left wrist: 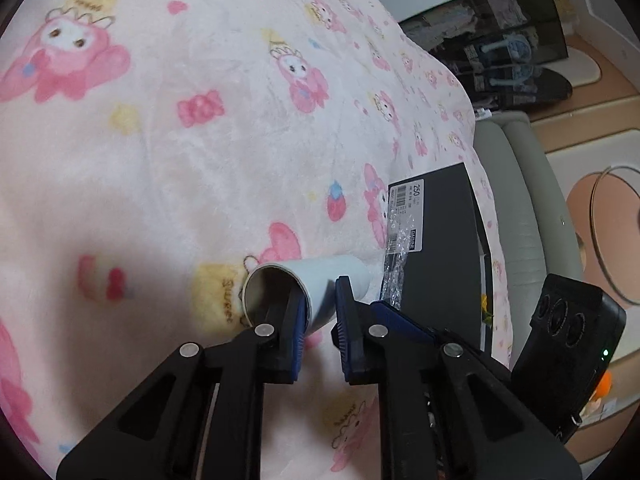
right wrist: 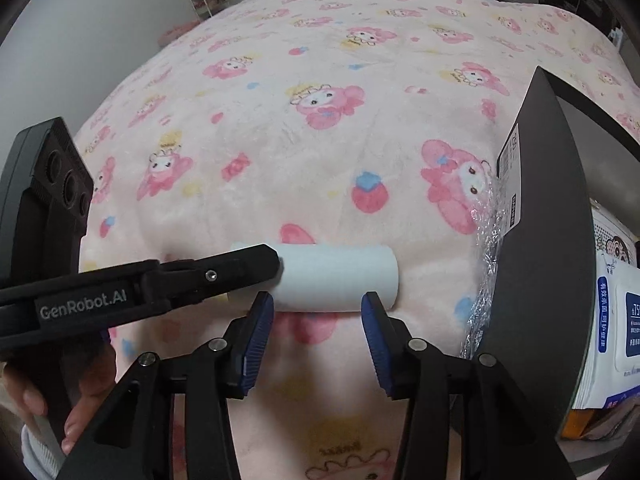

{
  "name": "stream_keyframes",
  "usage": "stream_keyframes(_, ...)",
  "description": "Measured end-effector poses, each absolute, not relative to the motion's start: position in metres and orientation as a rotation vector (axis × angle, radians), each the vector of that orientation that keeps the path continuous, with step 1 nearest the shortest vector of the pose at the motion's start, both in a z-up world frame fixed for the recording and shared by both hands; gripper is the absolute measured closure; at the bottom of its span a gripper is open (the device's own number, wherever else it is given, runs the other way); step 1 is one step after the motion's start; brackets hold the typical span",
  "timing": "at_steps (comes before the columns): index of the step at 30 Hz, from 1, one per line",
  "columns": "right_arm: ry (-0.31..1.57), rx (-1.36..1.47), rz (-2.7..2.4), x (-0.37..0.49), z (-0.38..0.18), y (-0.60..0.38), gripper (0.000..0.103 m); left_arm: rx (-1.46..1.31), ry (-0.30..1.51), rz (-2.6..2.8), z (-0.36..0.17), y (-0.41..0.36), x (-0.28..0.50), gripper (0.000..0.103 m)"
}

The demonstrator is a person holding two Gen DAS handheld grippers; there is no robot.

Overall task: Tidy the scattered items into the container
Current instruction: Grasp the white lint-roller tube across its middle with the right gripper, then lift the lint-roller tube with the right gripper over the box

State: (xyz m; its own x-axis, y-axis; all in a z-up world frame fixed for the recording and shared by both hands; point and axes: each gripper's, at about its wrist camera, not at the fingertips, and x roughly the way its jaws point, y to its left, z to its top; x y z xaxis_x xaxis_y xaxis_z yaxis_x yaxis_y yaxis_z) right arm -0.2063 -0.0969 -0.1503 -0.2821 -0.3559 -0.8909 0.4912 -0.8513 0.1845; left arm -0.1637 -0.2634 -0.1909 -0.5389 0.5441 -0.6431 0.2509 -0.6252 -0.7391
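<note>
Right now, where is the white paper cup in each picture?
Left wrist view: the white paper cup lies low and centre, its open mouth facing the camera, one finger inside the rim.
Right wrist view: it lies sideways at centre, just above the fingers.
Shared landmark: the dark box to its right.

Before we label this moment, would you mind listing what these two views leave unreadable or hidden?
- Left wrist view: the paper cup's inside is partly hidden by a finger of the left gripper pinching its rim.
- Right wrist view: the cup's mouth is covered by the left gripper.
- Both views: the black box's interior is out of sight behind its own wall; its label print is too small.
- Right wrist view: the wipes pack is cut off by the frame edge.
</note>
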Motion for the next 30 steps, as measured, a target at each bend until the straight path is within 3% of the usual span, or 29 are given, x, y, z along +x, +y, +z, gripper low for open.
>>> stream_keyframes(8, 0.042, 1.475, -2.094, -0.217, -0.153, -0.098, 0.060, -1.385, -1.211, 2.309, -0.172, -0.288, -0.110, 0.093)
stream_keyframes(11, 0.019, 1.509, -2.030, -0.226, -0.167, -0.108, 0.059, -1.452, -1.250, 2.315, -0.188, -0.295, -0.104, 0.088)
stream_keyframes(14, -0.041, 1.545, -1.921, -0.227, -0.187, -0.123, 0.059, -1.490, -1.284, 2.336, -0.201, -0.297, -0.099, 0.076)
stream_keyframes(16, -0.086, 1.551, -1.872, -0.223, -0.193, -0.129, 0.056, -1.471, -1.329, 2.329, -0.206, -0.297, -0.094, 0.075)
stream_keyframes(23, -0.139, 1.488, -1.911, -0.203, -0.174, -0.108, 0.057, -1.453, -1.200, 2.355, -0.177, -0.276, -0.087, 0.076)
stream_keyframes(30, -0.247, 1.367, -2.004, -0.181, -0.112, -0.041, 0.059, -1.342, -1.035, 2.338, -0.114, -0.223, -0.088, 0.074)
